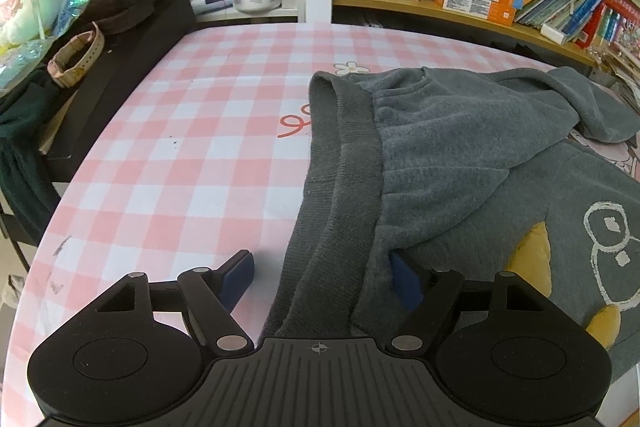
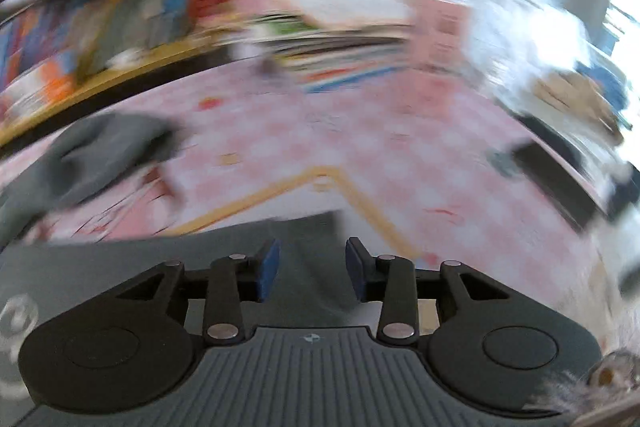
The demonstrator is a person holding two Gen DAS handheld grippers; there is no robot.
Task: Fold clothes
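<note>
Low, left tongs point(image 1: 322, 277) straddle sweater point(image 1: 460, 163) hem.

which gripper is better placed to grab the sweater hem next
Left. The left gripper stands wide with the sweater hem between its pads; the right view is motion-blurred.

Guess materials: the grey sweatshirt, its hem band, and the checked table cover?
Grey sweatshirt: looks like brushed fleece, matte, with a fuzzy nap. Hem band: ribbed knit, shown by fine parallel ridges and a smoother face than the body. Pink-and-white checked table cover: flat, faintly glossy, printed pattern, no weave visible; possibly coated cloth or vinyl, but the look leaves that open.
</note>
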